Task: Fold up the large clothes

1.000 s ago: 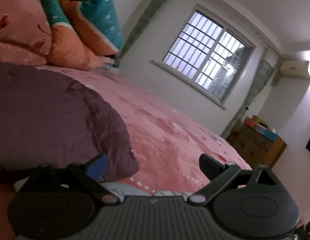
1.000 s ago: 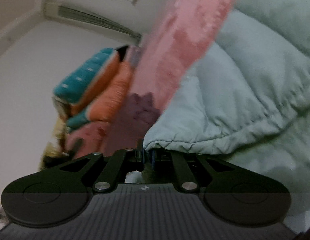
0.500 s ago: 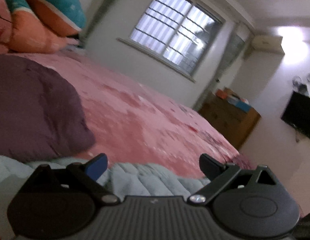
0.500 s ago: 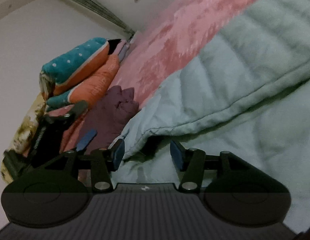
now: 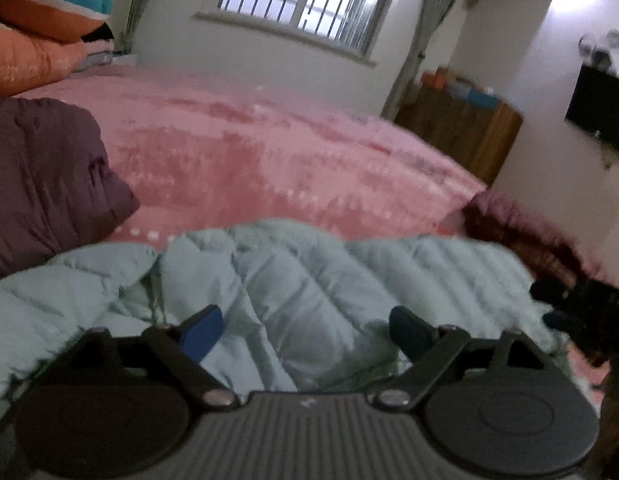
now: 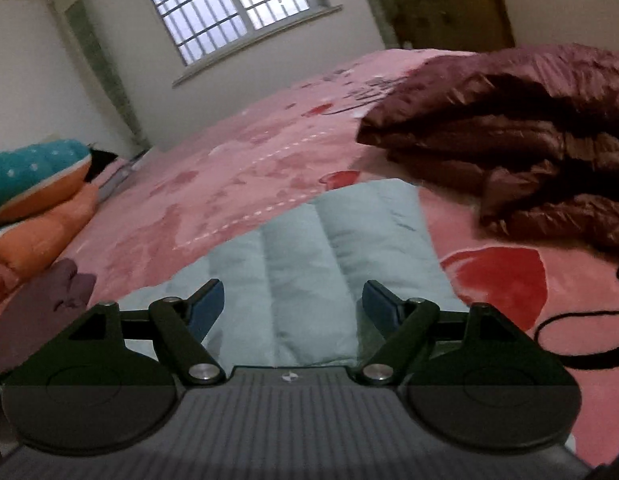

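Note:
A pale green quilted jacket (image 5: 309,280) lies spread on the pink bedcover (image 5: 269,152). My left gripper (image 5: 303,320) hovers just over its rumpled panels. Its jaws stand wide and are closing, with jacket fabric lying below the gap and neither pad pressing on it. In the right wrist view the jacket (image 6: 341,232) shows as a flat strip of smooth quilted panels. My right gripper (image 6: 293,292) is over that strip. Its jaws are opening wide and hold nothing.
A folded purple garment (image 5: 41,184) lies left of the jacket, and a crumpled maroon jacket (image 6: 509,140) lies to the right. Teal and orange bedding (image 6: 33,184) is stacked at the bed's head. A black cord (image 6: 569,320) runs over the cover. A wooden dresser (image 5: 461,128) stands beyond the bed.
My right gripper let go of the green jacket's edge and opened wide, swinging to face across the bed. My left gripper tipped down and moved over the jacket.

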`<state>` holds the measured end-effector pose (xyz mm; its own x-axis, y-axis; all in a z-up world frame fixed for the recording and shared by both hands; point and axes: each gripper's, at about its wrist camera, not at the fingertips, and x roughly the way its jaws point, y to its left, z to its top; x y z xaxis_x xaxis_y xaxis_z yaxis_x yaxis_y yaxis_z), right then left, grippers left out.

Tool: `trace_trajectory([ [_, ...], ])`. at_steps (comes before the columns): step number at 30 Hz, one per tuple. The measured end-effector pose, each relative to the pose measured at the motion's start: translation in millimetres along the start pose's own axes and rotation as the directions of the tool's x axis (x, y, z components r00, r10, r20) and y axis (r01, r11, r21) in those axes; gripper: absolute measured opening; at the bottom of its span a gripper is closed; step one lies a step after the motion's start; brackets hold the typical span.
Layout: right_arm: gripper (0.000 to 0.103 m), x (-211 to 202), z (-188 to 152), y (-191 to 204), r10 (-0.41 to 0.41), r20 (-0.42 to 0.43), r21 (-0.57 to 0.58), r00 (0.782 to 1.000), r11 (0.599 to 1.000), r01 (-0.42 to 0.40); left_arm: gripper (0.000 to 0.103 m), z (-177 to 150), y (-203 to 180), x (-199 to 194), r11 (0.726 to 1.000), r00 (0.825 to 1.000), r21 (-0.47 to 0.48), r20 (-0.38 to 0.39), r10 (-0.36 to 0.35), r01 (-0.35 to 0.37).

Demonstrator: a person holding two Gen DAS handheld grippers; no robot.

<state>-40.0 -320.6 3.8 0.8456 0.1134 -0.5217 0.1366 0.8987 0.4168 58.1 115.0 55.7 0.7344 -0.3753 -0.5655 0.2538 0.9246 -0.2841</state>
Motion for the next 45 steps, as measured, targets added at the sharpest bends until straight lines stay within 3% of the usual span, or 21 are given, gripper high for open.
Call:
trace_trajectory([
  [6, 0.095, 35, -2, 5, -0.067, -0.055, -0.074, 0.996, 0.995, 0.063, 0.087, -6, -6, 23, 0.998, 0.997, 0.044, -0.067, 0.05, -0.047],
  [13, 0.095, 47, -8, 12, -0.169, -0.07, -0.2, 0.983, 0.968, 0.152, 0.09, -12, -16, 39, 0.993, 0.991, 0.088, -0.101, 0.091, -0.083],
  [26, 0.099, 58, -18, 17, -0.215, -0.035, -0.272, 0.976, 0.942, 0.197, 0.092, -12, -26, 43, 0.981, 0.984, 0.141, -0.099, 0.146, -0.131],
  [32, 0.101, 51, -21, 17, -0.203, -0.008, -0.267, 0.979, 0.944, 0.194, 0.089, -8, -26, 21, 0.981, 0.986, 0.131, -0.062, 0.153, -0.144],
  [38, 0.103, 33, -24, 21, -0.22, 0.068, -0.242, 0.973, 0.942, 0.23, 0.087, 4, -14, -36, 0.979, 0.983, 0.105, 0.056, 0.172, -0.177],
  [42, 0.103, 8, -26, 28, -0.225, 0.13, -0.217, 0.965, 0.944, 0.25, 0.087, 8, 6, -78, 0.965, 0.964, 0.091, 0.129, 0.232, -0.244],
  [45, 0.103, -9, -32, 37, -0.21, 0.158, -0.235, 0.965, 0.941, 0.244, 0.087, 4, 21, -88, 0.938, 0.943, 0.128, 0.137, 0.304, -0.321],
])
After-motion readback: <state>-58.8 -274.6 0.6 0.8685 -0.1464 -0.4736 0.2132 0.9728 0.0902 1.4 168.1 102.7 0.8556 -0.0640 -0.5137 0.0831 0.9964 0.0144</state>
